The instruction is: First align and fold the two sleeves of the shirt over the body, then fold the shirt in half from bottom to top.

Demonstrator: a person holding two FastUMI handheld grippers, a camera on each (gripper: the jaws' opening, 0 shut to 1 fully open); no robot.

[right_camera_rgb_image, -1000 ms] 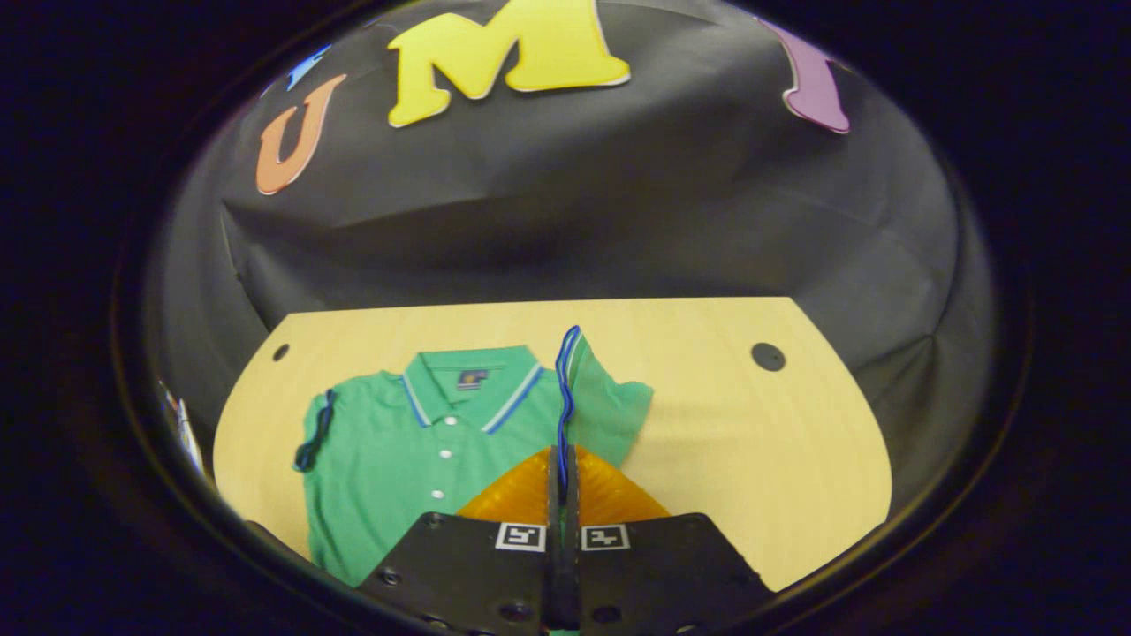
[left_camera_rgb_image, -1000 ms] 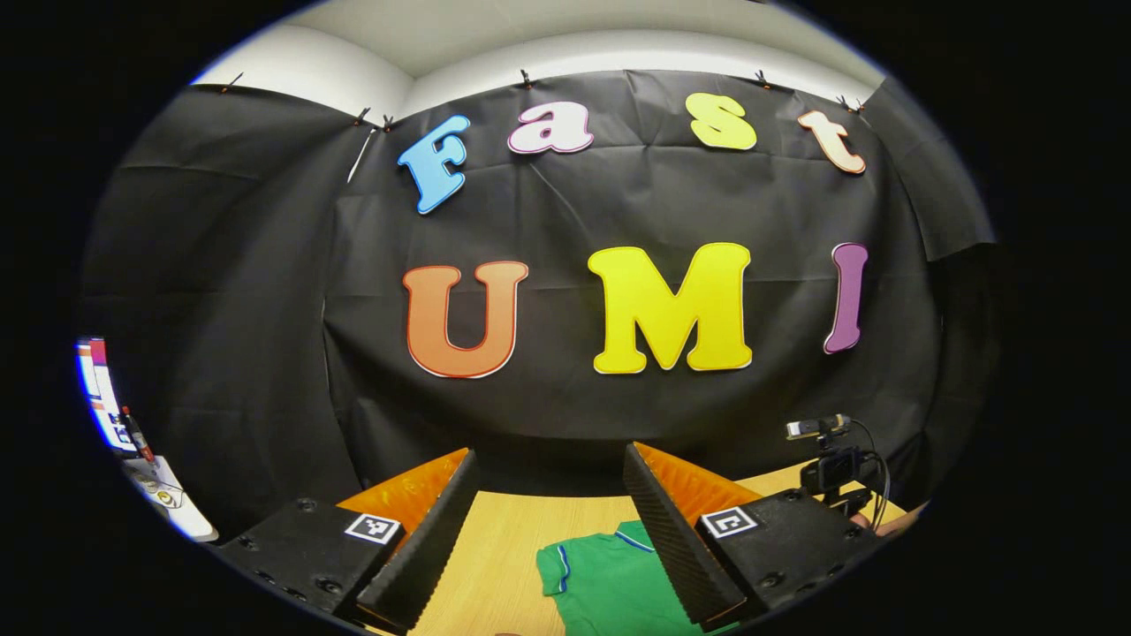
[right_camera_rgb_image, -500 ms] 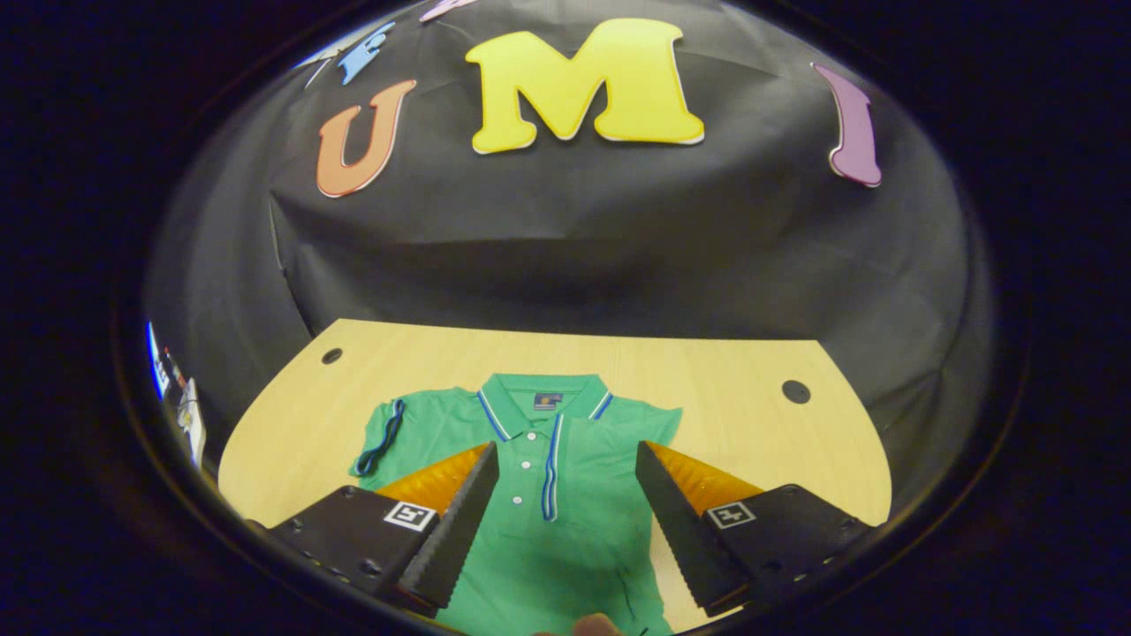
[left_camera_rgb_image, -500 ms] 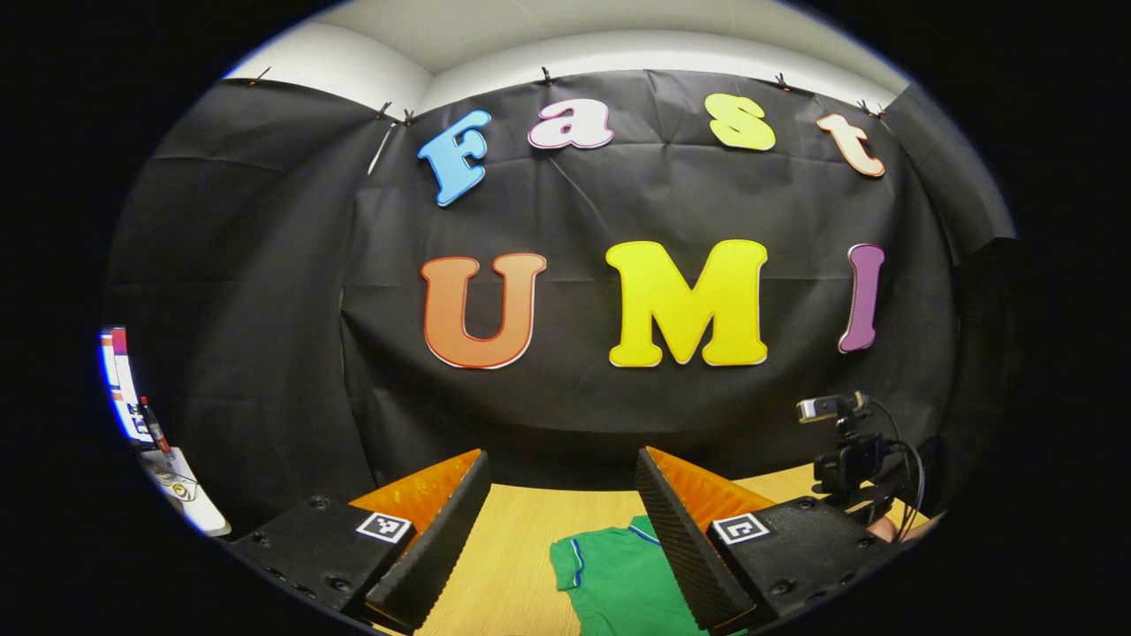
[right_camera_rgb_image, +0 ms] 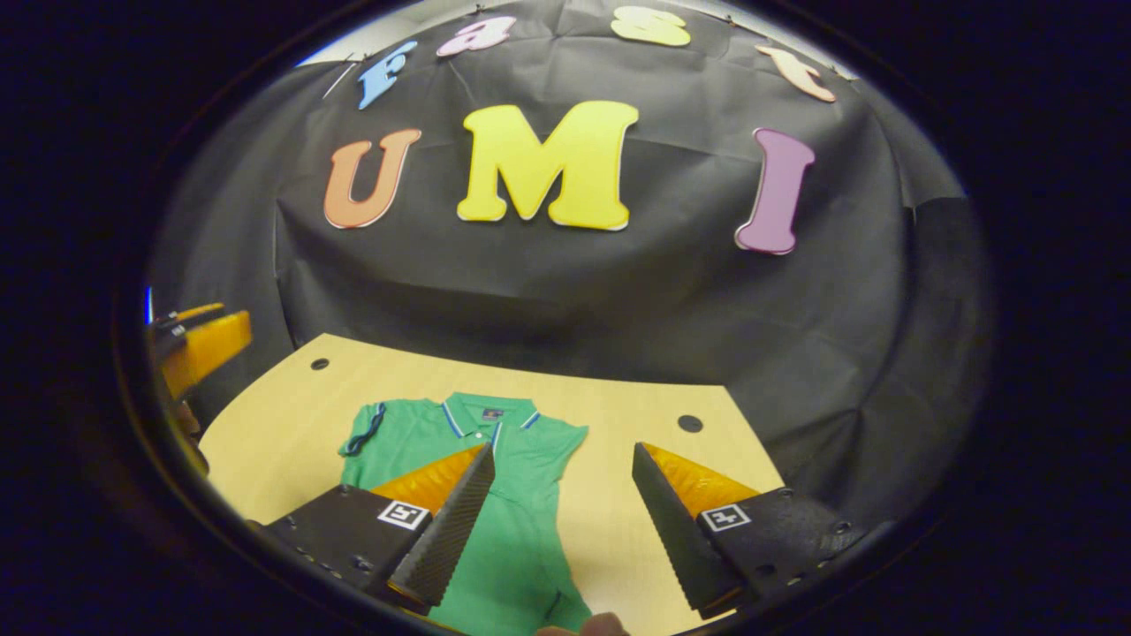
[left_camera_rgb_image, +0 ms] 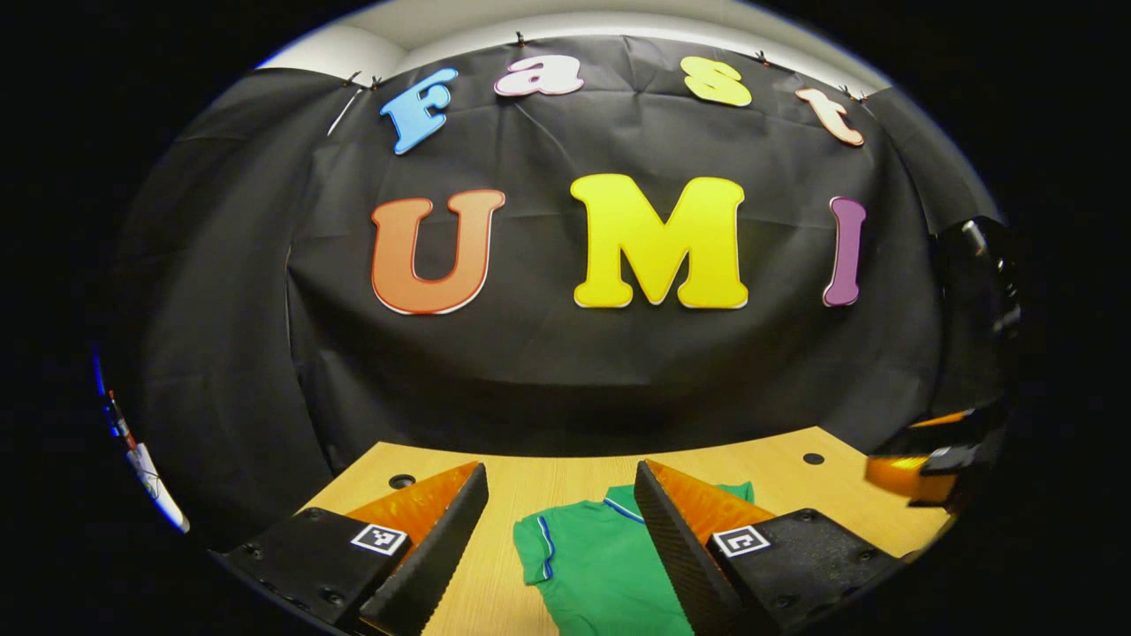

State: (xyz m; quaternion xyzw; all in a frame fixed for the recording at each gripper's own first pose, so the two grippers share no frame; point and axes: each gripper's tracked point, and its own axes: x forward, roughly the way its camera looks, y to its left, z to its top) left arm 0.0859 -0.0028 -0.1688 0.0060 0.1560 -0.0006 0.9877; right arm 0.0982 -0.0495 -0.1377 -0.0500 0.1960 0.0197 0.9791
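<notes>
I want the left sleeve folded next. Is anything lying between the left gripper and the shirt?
Nothing visible does. The left gripper hangs open above the table, with bare wood and the green shirt showing between its fingers. The right gripper, also open, is off to the side, not across that path.
</notes>
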